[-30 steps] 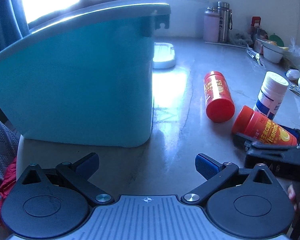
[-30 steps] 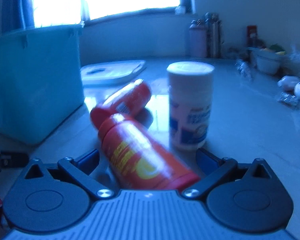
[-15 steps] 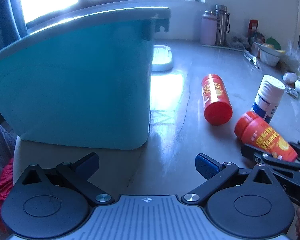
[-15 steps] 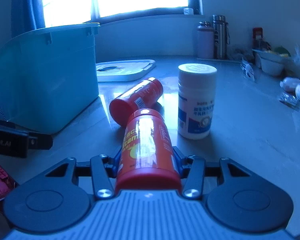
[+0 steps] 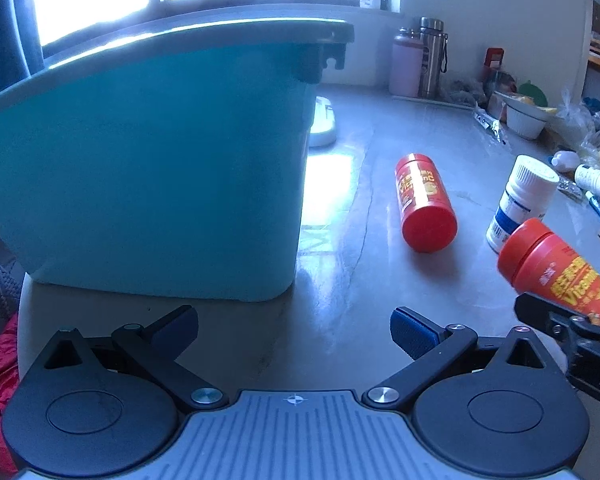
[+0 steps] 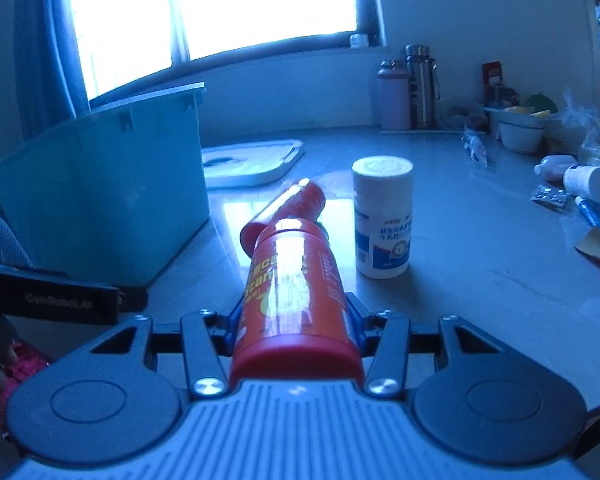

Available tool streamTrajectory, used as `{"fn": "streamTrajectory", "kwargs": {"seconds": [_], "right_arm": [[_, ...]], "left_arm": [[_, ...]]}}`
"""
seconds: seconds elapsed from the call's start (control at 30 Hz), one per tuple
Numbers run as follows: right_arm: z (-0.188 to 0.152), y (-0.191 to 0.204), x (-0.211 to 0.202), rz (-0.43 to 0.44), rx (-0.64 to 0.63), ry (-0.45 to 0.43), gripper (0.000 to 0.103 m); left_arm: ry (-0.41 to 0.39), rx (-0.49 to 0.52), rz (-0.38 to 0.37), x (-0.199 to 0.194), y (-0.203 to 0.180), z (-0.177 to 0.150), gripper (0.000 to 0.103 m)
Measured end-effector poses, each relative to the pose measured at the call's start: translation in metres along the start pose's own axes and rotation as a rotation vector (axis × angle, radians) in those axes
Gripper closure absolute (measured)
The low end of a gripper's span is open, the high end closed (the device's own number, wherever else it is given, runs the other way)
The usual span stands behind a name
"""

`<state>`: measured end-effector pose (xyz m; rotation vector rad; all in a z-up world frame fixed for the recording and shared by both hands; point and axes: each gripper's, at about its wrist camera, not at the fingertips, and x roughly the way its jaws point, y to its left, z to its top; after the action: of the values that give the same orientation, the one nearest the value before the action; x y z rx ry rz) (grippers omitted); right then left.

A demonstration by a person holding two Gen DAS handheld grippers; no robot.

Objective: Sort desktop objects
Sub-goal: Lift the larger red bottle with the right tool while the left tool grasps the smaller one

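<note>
**Right gripper has an orange vitamin bottle clamped, left one is empty**

So the right gripper (image 6: 294,320) is closed about halfway onto an orange vitamin bottle (image 6: 292,280). Blue pads press on both sides of the bottle body, with the cap end pointing away from the camera toward 12 o'clock. In the left wrist view the same bottle (image 5: 556,276) pokes in from around 3 o'clock, cap tilted up and clear of the table, with the black fingers of the right gripper underneath it.

The left gripper (image 5: 294,330) is spread wide with nothing between the pads, just bare grey table (image 5: 340,280) in the gap.

Where the rest of the stuff is:
- A big teal bin (image 5: 152,168) fills the left wrist view from 9 to 12 o'clock and stands on the table. In the right wrist view it sits at about 10 o'clock (image 6: 112,192).
- A second orange bottle (image 5: 424,200) lies on its side on the table at roughly 1 o'clock in the left view, well apart from the bin. From the right wrist it's (image 6: 288,208) right behind the held bottle's cap.
- A white pill bottle (image 6: 382,216) stands upright at 1 o'clock in the right view, just beside the lying orange one.
- A white lid (image 6: 252,160) lies flat beyond the bin.
- Two flasks (image 6: 408,88) stand by the far wall, and the clutter at the right edge of the table is too small to make out.
</note>
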<state>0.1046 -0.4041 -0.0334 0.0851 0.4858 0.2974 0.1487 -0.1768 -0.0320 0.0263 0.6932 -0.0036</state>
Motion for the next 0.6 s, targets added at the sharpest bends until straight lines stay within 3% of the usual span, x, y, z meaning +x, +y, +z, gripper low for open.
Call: {"fn": "streamTrajectory", "kwargs": {"seconds": [0.6], "right_arm": [[-0.001,-0.001,-0.038,-0.049,0.184,-0.072,0.053]], "left_arm": [[-0.033,0.022,-0.052,-0.007,-0.006,0.005,0.0]]}}
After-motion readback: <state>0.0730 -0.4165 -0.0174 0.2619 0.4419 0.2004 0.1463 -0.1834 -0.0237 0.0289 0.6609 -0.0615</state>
